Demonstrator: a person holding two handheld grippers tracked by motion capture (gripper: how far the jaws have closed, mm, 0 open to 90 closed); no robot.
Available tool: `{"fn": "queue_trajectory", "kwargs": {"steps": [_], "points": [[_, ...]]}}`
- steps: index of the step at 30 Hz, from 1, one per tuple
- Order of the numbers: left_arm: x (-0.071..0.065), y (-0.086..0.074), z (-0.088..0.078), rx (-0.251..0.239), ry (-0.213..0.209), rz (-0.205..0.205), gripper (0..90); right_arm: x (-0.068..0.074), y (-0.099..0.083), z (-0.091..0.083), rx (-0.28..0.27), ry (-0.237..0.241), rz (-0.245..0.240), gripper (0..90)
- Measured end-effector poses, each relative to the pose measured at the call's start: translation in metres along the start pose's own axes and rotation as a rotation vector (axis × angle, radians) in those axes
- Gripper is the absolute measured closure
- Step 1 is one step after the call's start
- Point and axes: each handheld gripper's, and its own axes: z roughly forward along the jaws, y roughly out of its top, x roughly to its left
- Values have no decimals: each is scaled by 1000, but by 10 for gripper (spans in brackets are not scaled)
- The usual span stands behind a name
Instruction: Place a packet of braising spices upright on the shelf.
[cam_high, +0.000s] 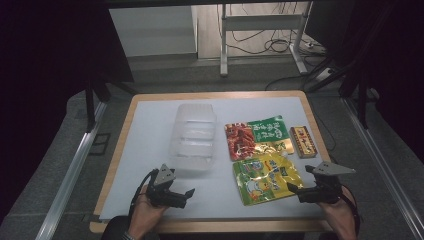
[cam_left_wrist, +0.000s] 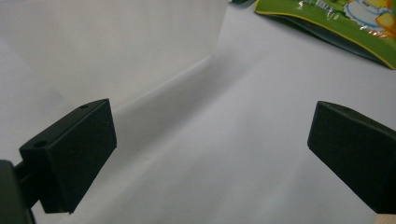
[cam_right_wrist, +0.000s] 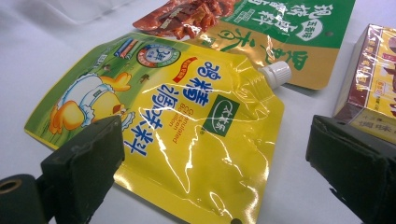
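A yellow-green spouted pouch (cam_high: 266, 177) (cam_right_wrist: 177, 126) with a cartoon duck lies flat on the white sheet, right of centre. Behind it lies a red-and-green snack bag (cam_high: 256, 138) (cam_right_wrist: 261, 32). A small red-yellow box (cam_high: 303, 141) (cam_right_wrist: 373, 88) sits at the right. A clear plastic container (cam_high: 195, 136) (cam_left_wrist: 107, 42) stands at the centre. My left gripper (cam_high: 183, 196) (cam_left_wrist: 210, 154) is open near the front left, just before the container, nothing between its jaws. My right gripper (cam_high: 296, 190) (cam_right_wrist: 215, 172) is open at the pouch's near right edge, jaws straddling it without touching.
The white sheet covers a wooden table (cam_high: 215, 95) whose rim shows all round. Beyond the far edge stand metal frame legs (cam_high: 223, 45) and loose cables (cam_high: 280, 42) on the floor. Dark stands flank both sides.
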Motion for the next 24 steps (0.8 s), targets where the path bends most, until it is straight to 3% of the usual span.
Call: {"fn": "queue_trajectory", "kwargs": {"steps": [4,10,24], "points": [[-3,5,0,-13,-34,-2,39,0,0,0,-2,0,1,41],[-12,11,4,7,-43,37,160,0,0,0,0,-2,-2,41],[-23,22,15,-13,-113,39,376,-2,0,0,-4,6,12,42]]}}
